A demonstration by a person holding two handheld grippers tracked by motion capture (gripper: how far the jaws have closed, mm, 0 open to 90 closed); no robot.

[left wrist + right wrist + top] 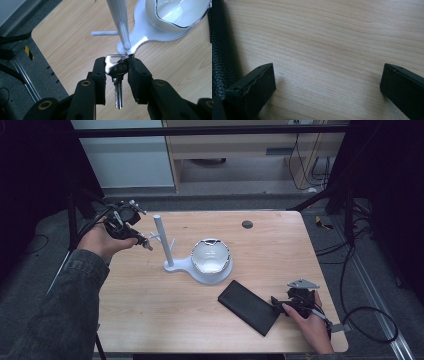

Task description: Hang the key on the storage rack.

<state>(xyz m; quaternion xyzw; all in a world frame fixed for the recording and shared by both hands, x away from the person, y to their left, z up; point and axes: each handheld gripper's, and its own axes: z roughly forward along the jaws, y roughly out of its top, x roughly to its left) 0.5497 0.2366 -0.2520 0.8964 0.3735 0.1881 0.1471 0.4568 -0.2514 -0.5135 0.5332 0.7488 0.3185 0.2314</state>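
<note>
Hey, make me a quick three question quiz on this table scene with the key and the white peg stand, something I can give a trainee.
1. True or false: the left gripper is shut on the key.
2. What lies beside the right gripper: A) a black case, B) a red cup, C) a book?
3. Fill in: the white stand has a bowl-shaped ____ at one end of its base.

Key: 1 true; 2 A; 3 dish.
</note>
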